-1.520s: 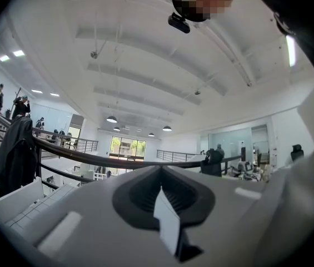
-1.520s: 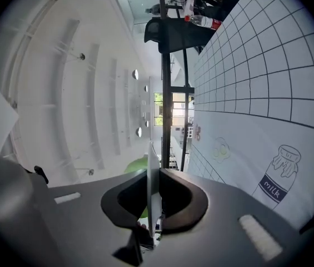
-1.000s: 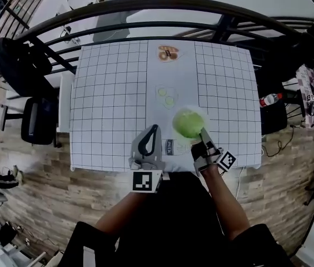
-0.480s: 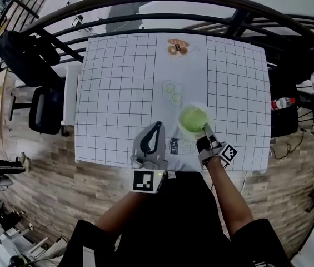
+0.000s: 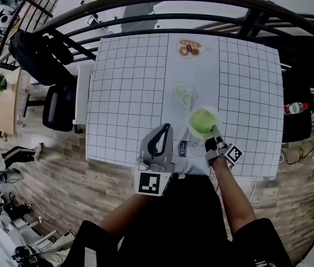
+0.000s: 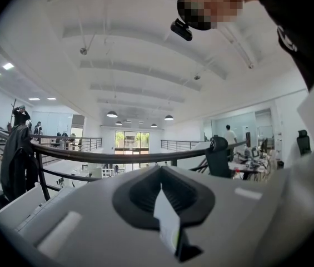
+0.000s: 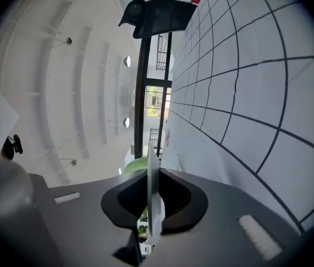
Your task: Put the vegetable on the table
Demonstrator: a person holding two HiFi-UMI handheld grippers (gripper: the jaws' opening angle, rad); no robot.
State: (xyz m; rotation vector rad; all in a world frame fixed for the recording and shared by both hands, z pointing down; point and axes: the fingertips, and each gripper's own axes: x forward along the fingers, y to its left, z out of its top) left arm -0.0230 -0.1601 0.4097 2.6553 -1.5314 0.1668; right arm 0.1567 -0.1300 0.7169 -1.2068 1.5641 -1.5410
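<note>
Two jaws of my right gripper [image 7: 151,202] stand almost together, pinched on a thin pale sheet with green showing right behind it. From the head view that sheet is the clear rim around the round green vegetable [image 5: 202,122], and the gripper's tip meets that rim at its near right side. The vegetable sits over the plain white strip down the middle of the gridded table [image 5: 129,93], toward the near edge. I cannot tell whether it rests on the cloth or hangs just above it.

My left gripper [image 6: 167,221] has its jaws drawn together into one narrow pale edge and points out over the dark railing [image 6: 118,156] toward the open office beyond. In the head view it hovers at the table's near edge, to the left of the vegetable, with a small milk carton [image 5: 184,147] lying between the two grippers. Farther up the white strip lie a clear packet of cucumber slices [image 5: 183,95] and, near the far edge, a packet holding something brown [image 5: 190,48].
</note>
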